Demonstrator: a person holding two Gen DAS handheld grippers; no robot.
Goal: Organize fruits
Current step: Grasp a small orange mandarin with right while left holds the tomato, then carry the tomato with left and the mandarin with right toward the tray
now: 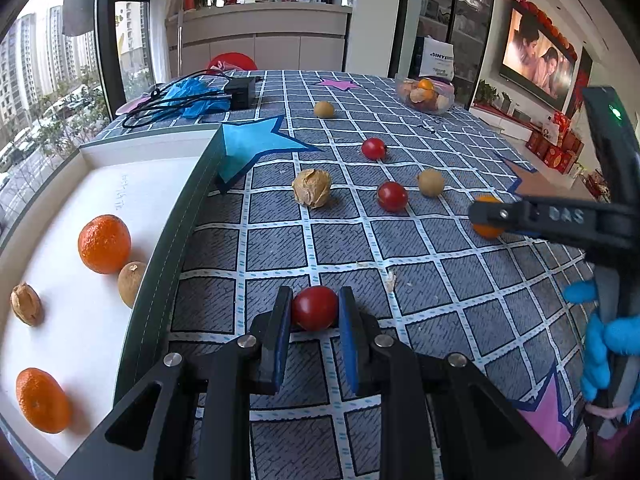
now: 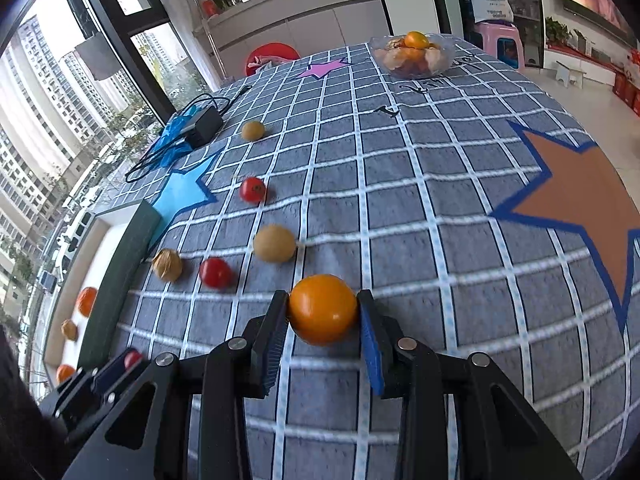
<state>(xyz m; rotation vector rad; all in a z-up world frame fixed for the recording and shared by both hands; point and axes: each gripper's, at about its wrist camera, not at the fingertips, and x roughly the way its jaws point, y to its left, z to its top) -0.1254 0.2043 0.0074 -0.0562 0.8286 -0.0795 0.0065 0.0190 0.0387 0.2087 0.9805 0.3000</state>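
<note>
Fruit here is small, round and soft-skinned, so gentle side grips suit it. Left gripper holds a red tomato in narrow jaws beside the white tray. Right gripper holds an orange fruit mid-desk, clear room around; the tray's raised wall must be cleared.

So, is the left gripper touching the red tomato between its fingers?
Touching. In the left wrist view, both pads of the left gripper press against the sides of the red tomato, with no gap on either side.
</note>
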